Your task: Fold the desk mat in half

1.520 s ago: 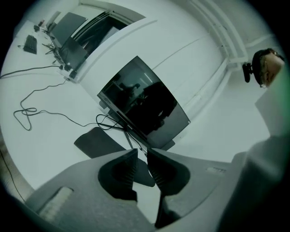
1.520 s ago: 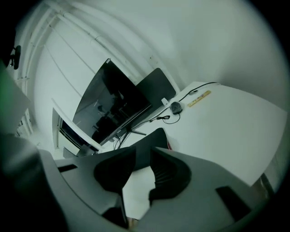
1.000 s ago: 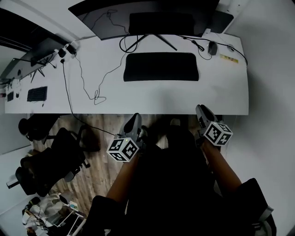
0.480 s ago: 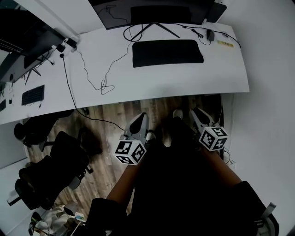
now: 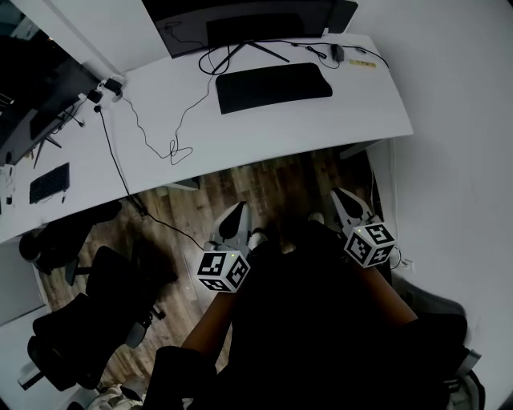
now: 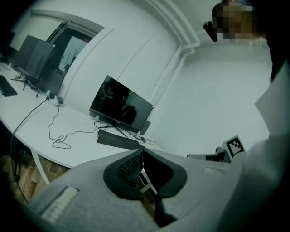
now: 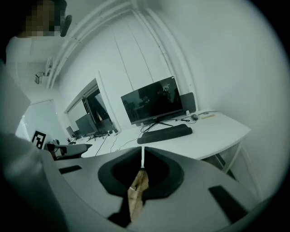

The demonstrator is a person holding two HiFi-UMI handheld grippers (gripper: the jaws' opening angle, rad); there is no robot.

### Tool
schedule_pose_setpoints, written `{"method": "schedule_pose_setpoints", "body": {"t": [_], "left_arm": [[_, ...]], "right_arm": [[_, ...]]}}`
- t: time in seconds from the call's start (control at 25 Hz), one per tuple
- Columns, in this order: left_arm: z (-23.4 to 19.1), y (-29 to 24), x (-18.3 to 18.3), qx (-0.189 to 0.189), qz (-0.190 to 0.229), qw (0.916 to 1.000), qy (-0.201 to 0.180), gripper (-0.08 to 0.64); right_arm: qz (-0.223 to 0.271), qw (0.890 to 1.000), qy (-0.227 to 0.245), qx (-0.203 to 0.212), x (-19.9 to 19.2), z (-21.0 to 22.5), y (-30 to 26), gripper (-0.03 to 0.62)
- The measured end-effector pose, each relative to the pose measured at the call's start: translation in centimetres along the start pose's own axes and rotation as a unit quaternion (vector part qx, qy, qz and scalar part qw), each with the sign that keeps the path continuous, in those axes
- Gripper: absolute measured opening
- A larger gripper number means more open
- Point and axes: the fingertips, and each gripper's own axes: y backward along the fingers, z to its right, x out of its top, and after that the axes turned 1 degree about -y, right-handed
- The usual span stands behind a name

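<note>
Holding the left tool [image 5: 239, 210] clenched, pads meeting on nothing, above the wooden floor [image 5: 200, 200] and well short of the bench's [image 5: 337, 120] near edge. Holding the right tool [image 5: 340, 195] alongside, its jaws having just been closing and now pressing together with nothing between them, also short of that near edge. Seeing, farther off, a loose black cable [image 5: 172, 148] looping across the bench's left half. Finding the desk mat [image 5: 274, 86] lying flat toward the far edge, right of the middle, well apart from both tools, looking like a thick dark strip. Spotting a monitor [image 5: 240, 16] standing behind it along the far edge, and a mouse [image 5: 338, 53] near the far right corner.
</note>
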Motion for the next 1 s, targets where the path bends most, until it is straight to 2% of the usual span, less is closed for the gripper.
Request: {"method": "schedule_pose_setpoints", "body": {"t": [0.08, 0.2, 0.4, 0.64, 1.0], "left_arm": [[0.7, 0.6, 1.1, 0.003, 0.021, 0.9996, -0.018, 0.023], [1.2, 1.4, 2.7, 0.018, 0.047, 0.9977, -0.046, 0.023], [1.7, 2.0, 4.7, 0.045, 0.065, 0.9925, -0.093, 0.023], [1.9, 2.2, 5.5, 0.061, 0.075, 0.9908, -0.094, 0.023], [2.0, 1.7, 6.4, 0.072, 0.087, 0.9888, -0.098, 0.023]], "right_arm": [[0.013, 1.000, 0.008, -0.003, 0.7, 0.3, 1.0, 0.002], [0.022, 1.000, 0.012, -0.001, 1.5, 0.5, 1.8, 0.002], [0.042, 0.998, 0.038, -0.002, 3.5, 0.9, 2.3, 0.002], [0.078, 0.993, 0.091, 0.003, 6.3, 1.1, 3.7, 0.002], [0.094, 0.989, 0.113, 0.005, 8.1, 1.5, 4.4, 0.002]]}}
